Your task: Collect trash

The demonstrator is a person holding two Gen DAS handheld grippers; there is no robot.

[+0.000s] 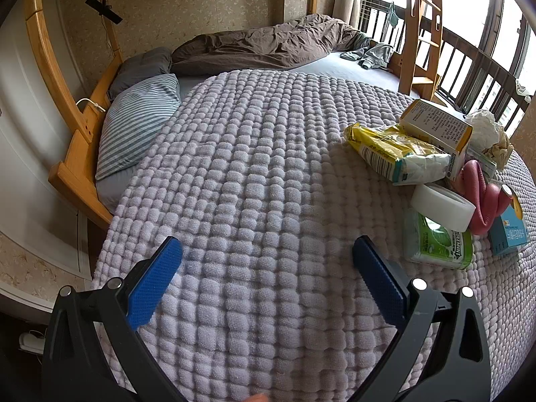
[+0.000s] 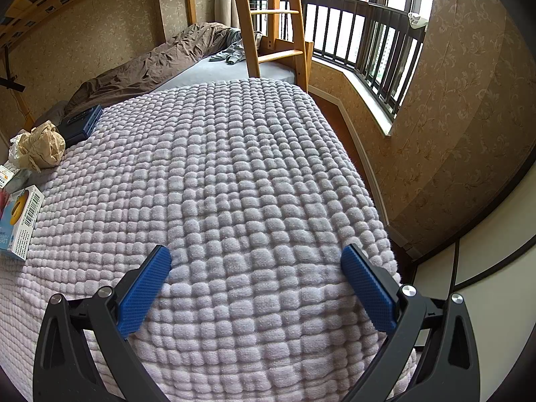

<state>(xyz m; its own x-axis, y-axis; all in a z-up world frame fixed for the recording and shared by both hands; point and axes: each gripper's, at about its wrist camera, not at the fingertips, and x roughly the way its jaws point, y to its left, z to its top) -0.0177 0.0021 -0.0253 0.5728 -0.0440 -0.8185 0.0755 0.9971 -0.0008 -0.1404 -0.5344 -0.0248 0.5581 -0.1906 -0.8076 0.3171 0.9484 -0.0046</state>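
— So, how do the two claws stand?

— Both spread wide with nothing between the pads. The left gripper [image 1: 267, 256] hangs over the bumpy lilac blanket [image 1: 254, 154], and the right gripper [image 2: 256, 264] hangs over the same blanket nearer the bed's window side. Neither touches any object.

— Where is the trash?

— Heaped on the blanket, to the right of the left gripper. In the left wrist view a yellow plastic packet [image 1: 392, 150] lies farthest in, with a cream and orange carton [image 1: 439, 127] leaning on it. Behind the carton sit a crumpled white paper [image 1: 482, 124] and a crumpled brown paper [image 1: 504, 147]. Nearer the claw, a white roll of tape [image 1: 442, 206] rests on a green and white wipes pack [image 1: 435, 244]. A pink leathery item [image 1: 482, 197] lies just beside the roll, touching a blue box [image 1: 511, 231].

— Does the right camera see it?

— Only the edge, far to its left: the blue box, the brown paper, and a dark blue case [image 2: 78, 125] beyond them.

— And the rest of the bed?

— A striped pillow [image 1: 137, 124], a brown duvet [image 1: 268, 47] bunched against the wall, and a wooden ladder [image 2: 268, 20] at the foot.
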